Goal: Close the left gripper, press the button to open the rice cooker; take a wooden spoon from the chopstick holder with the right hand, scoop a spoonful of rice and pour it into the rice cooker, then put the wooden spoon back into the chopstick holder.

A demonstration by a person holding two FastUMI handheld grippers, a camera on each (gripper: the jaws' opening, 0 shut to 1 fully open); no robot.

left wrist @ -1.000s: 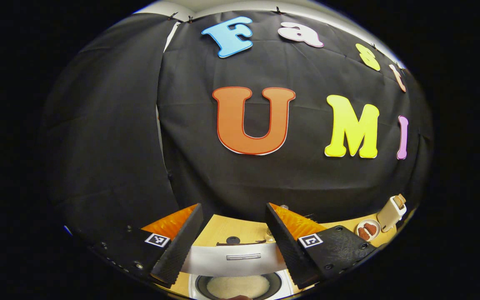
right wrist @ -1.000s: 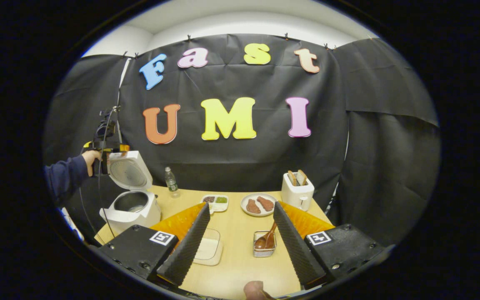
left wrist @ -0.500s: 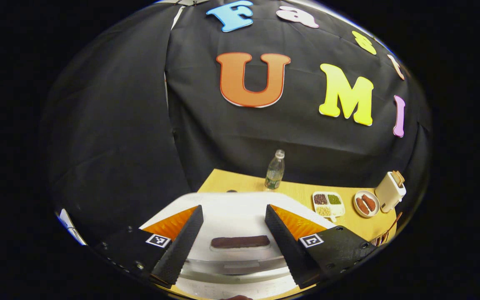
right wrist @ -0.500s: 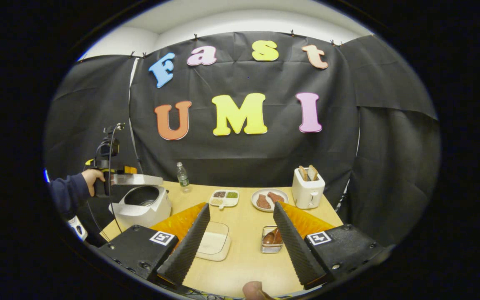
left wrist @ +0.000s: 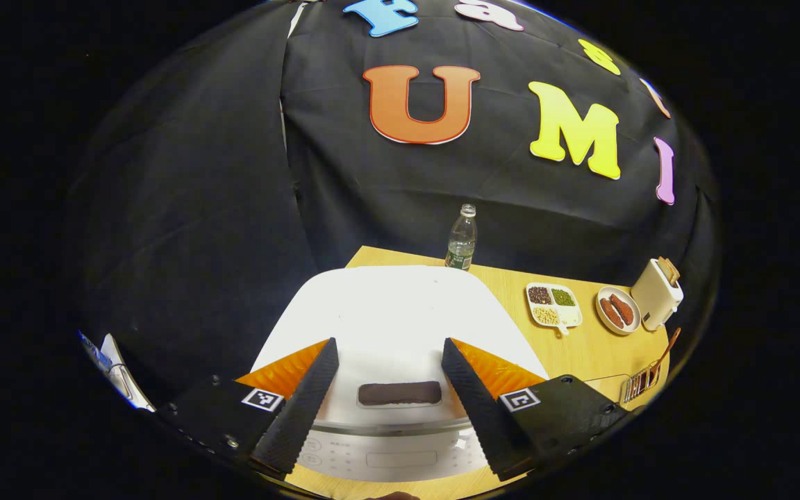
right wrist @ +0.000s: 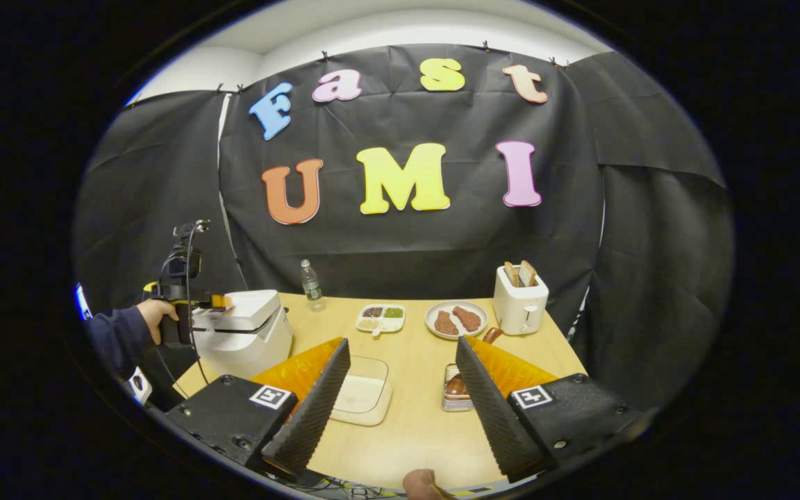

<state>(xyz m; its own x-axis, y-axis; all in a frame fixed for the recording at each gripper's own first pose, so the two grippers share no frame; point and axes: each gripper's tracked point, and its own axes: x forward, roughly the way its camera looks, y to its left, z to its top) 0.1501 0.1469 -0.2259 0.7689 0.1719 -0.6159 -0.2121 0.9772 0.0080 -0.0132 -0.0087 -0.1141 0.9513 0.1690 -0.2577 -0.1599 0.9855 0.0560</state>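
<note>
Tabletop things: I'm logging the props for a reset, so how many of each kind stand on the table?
Rice cooker: 1
Water bottle: 1
Toaster: 1
Sectioned grain dish: 1
Plate of meat: 1
Clear rice container: 1
Chopstick holder: 1
Total: 7

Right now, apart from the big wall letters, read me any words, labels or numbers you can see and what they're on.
Rice cooker front panel: print too small to read.
Water bottle label: too blurred to read.
Square tag: coded pattern, no words.
No other text can be made out.
</note>
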